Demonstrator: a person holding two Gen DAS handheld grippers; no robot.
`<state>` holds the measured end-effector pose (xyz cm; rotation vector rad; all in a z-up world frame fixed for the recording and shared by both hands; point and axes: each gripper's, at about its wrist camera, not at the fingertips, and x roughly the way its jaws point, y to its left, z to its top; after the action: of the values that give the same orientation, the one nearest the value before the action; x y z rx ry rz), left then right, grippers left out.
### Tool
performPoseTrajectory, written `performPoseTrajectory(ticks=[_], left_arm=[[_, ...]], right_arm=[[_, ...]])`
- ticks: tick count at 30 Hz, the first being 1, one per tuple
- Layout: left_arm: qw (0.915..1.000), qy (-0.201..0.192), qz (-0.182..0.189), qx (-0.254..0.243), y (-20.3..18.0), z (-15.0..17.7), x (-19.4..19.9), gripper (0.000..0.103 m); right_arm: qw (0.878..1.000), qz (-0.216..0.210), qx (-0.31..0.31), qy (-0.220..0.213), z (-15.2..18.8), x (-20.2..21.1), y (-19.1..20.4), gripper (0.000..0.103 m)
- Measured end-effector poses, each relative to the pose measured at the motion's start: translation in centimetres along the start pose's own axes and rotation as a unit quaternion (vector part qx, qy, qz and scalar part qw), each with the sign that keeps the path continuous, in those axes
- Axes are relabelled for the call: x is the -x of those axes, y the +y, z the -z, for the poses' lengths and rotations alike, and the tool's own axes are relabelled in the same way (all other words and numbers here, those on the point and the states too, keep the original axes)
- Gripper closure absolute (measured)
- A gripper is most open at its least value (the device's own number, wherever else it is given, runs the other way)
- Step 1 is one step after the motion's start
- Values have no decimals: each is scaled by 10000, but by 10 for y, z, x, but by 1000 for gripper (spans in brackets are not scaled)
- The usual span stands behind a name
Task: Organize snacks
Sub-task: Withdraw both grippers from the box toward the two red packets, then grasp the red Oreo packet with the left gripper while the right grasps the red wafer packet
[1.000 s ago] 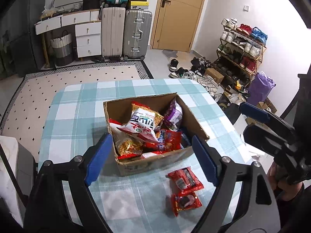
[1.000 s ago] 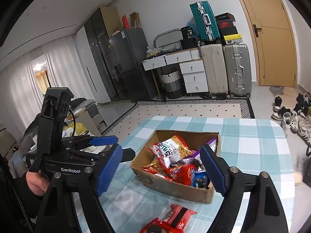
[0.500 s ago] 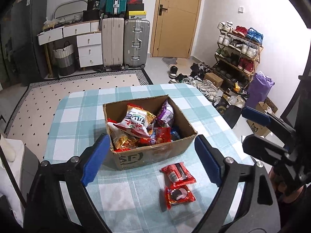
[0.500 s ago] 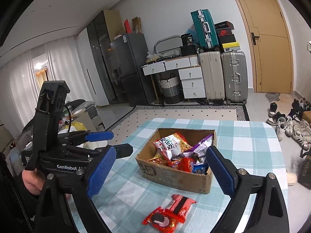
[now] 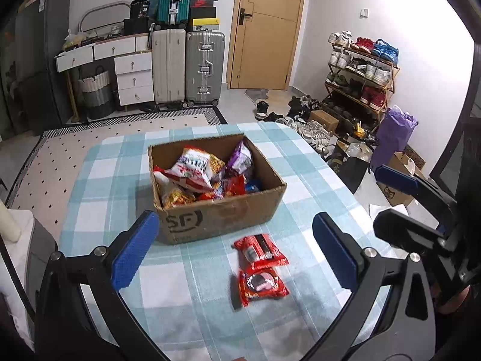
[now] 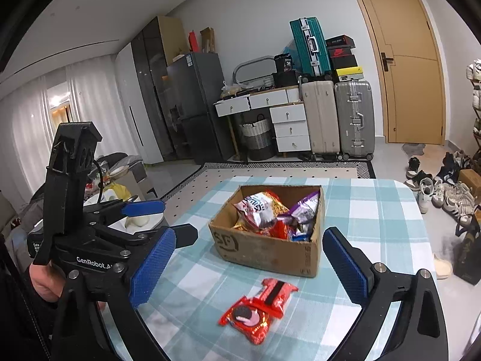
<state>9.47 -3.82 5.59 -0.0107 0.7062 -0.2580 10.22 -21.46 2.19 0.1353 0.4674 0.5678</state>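
Snack packets (image 5: 260, 269), two red ones touching, lie on the checked worktop (image 5: 186, 307) between and just ahead of the left claw (image 5: 234, 254), near the cardboard box (image 5: 216, 192) of snacks beyond. Both claws are opening with nothing between the jaws; right claw (image 6: 249, 270) likewise. Judged step: picking a loose packet next, which calls for lowering onto one.

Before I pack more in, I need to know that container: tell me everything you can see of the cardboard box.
The cardboard box is brown corrugated card, open-topped, with "SF" printed in black on its near wall. It stands upright on the checked tablecloth, turned slightly askew. Its walls look creased but whole. Snack bags fill it in a loose heap, mostly red, with a white bag uppermost and a purple one at the far side. Nothing outside touches it; two red packets lie in front of it.
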Motion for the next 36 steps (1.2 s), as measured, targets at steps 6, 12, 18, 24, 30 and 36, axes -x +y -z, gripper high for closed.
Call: performPoseTrajectory(ticks=[6,12,18,24,30,36], left_arm=[[9997,222,-17,112,-2,23,-14,1],[9986,424,67,304,-2,41,-36,1],[9968,711,11,364,2,61,-61,1],[9927,1079,104,522,11,88,-90,1],[9894,1350,159,516,10,108,-115,1],[9871,1514,209,486,3,116,-143,1]], right_arm=[[10000,28,-95,-2,18,13,-3,2],[9995,175,-264,-41,35,18,-9,1],[9991,336,-271,-9,49,18,-14,1],[9987,247,-432,134,61,12,-19,1],[9978,301,-545,215,74,6,-24,1],[9967,395,-625,329,86,1,-31,1]])
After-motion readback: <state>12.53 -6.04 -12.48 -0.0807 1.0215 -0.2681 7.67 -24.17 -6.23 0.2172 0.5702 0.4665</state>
